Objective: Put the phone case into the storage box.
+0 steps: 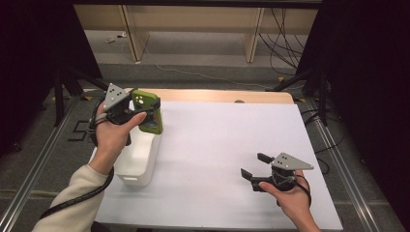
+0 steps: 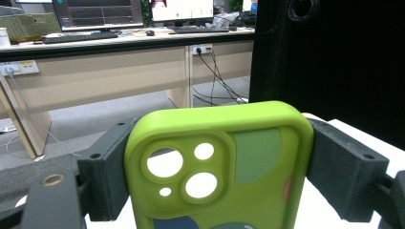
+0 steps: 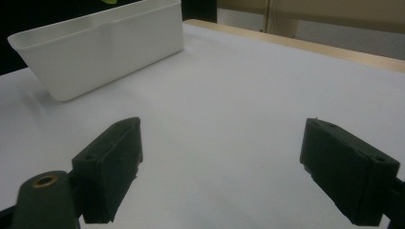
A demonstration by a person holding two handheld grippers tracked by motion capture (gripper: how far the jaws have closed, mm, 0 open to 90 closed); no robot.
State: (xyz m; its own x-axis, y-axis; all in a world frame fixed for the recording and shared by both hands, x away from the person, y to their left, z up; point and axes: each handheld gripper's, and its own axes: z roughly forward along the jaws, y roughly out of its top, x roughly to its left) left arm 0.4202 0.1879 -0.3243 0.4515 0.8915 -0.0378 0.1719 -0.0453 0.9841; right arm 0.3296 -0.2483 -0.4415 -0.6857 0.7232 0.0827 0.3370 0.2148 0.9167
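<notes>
White table (image 1: pixel 217 159); green phone case (image 2: pixel 219 167) between left fingers (image 2: pixel 341 169)

No legible text, label, brand, number or sign on any surface in these views

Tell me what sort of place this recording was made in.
Probably an office or lab set up for recording: desks with monitors and a keyboard behind, loose cables on the floor, black curtains flanking a white-topped table.
</notes>
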